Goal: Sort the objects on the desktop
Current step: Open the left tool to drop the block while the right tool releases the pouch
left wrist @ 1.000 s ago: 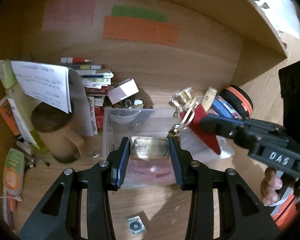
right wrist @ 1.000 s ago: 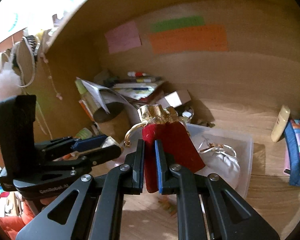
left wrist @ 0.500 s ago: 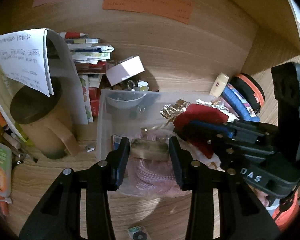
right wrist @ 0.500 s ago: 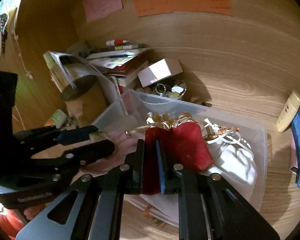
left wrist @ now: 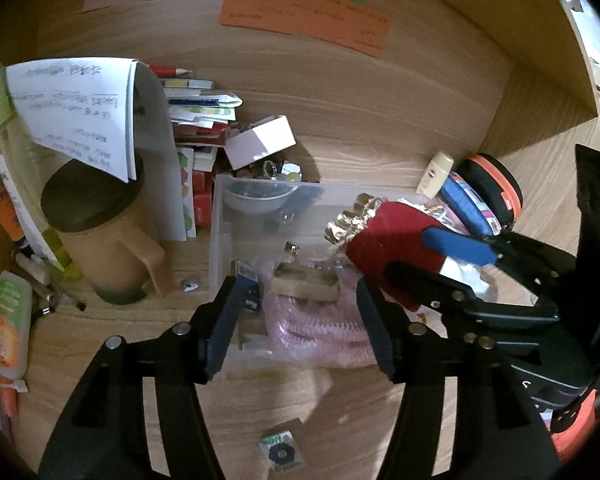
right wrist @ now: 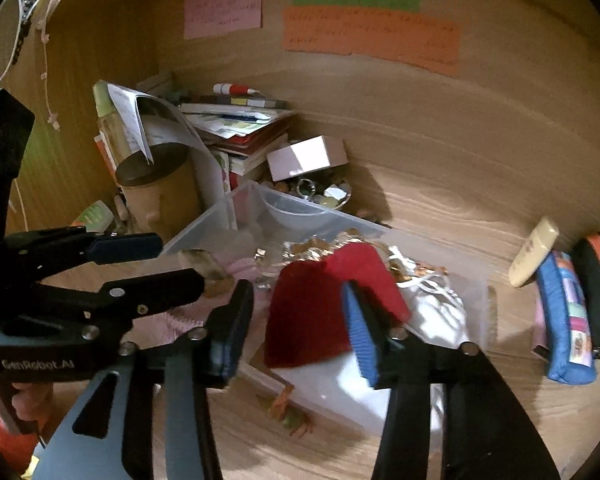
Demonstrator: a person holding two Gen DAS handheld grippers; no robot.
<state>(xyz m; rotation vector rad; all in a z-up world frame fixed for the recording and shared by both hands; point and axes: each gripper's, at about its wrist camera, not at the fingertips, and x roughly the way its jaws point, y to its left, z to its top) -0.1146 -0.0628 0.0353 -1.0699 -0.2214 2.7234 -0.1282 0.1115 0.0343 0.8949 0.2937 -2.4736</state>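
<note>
A clear plastic bin (left wrist: 220,216) (right wrist: 204,224) sits on the wooden desk. My left gripper (left wrist: 296,320) is open over the bin's left part; a pink pouch with a gold top (left wrist: 304,286) lies free in the bin between its fingers. My right gripper (right wrist: 296,320) is open over the bin's right part; a red pouch with a gold frill (right wrist: 320,300) (left wrist: 388,240) lies in the bin between its fingers, on a white pouch (right wrist: 432,312).
A tan lidded mug (left wrist: 100,240), papers and stacked books (left wrist: 204,120) stand to the left. A white box (left wrist: 260,142) and a dish of trinkets (right wrist: 320,196) sit behind the bin. A lip balm (right wrist: 534,250), blue case (right wrist: 564,312) and orange-black case lie right.
Both grippers came down over the bin and opened. The pink pouch and the red pouch, held before, now lie in the bin.
</note>
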